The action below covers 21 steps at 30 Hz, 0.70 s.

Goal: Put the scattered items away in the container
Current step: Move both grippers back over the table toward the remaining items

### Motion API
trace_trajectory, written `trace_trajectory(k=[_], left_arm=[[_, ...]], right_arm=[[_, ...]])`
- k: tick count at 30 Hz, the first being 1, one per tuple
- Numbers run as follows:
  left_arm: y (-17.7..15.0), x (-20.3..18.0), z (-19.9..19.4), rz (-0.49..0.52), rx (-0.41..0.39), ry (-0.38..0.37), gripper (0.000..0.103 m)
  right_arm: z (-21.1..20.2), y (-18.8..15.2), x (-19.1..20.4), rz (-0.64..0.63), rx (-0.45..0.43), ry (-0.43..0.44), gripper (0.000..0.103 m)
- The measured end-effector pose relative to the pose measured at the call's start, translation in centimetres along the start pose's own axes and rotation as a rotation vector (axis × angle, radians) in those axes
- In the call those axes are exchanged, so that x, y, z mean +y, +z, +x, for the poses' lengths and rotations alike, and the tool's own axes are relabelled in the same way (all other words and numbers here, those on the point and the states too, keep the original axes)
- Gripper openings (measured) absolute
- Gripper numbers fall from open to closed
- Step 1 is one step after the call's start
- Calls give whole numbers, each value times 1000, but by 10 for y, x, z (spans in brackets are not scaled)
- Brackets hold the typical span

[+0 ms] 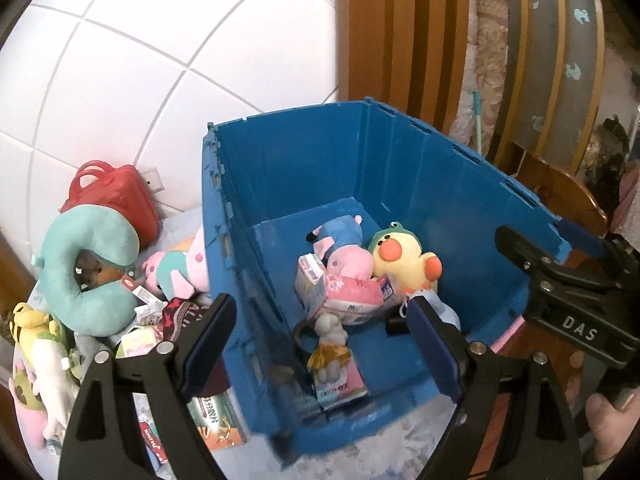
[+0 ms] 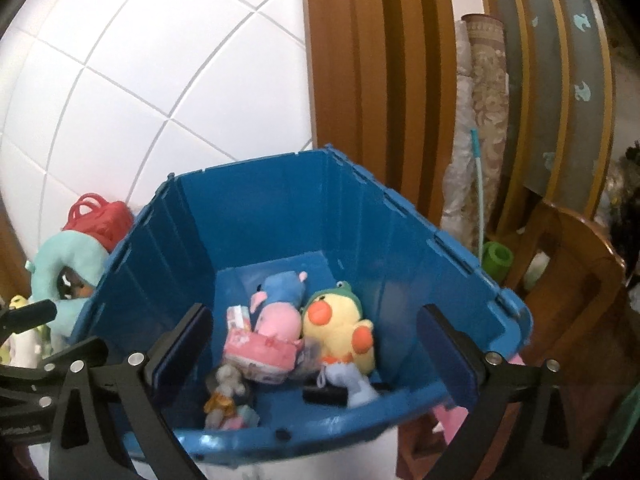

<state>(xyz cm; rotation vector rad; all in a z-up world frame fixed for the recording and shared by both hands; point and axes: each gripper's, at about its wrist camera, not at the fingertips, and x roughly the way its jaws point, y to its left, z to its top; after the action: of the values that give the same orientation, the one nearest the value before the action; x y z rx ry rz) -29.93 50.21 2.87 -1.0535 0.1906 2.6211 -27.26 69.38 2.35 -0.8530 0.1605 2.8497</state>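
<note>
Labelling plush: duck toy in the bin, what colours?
Yellow duck plush, orange beak and feet, green hood. Clearest in the left wrist view.

A wall of large glossy white tiles with pale grout lines (image 2: 160,80) fills the left of both views, brightly lit and carrying a small white wall socket (image 1: 154,180) low down. To its right stands a ribbed orange-brown wooden door frame (image 2: 380,80), and beside that lean grey panels with gold edging and pale blue motifs (image 2: 580,80) and a rolled beige patterned rug (image 2: 488,100). A curved brown wooden chair (image 2: 576,280) sits at the lower right.
</note>
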Motion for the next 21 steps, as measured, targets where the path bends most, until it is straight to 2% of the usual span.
trace_trajectory(k=[6, 16, 21], left_arm=[[-33, 27, -30, 5, -15, -19, 87], [-106, 100, -77, -9, 3, -28, 87], [-141, 141, -92, -40, 29, 1, 87]], right_arm=[[-30, -20, 26, 6, -5, -18, 103], [-85, -76, 116, -1, 4, -34, 103], [-100, -104, 164, -26, 39, -18, 103]])
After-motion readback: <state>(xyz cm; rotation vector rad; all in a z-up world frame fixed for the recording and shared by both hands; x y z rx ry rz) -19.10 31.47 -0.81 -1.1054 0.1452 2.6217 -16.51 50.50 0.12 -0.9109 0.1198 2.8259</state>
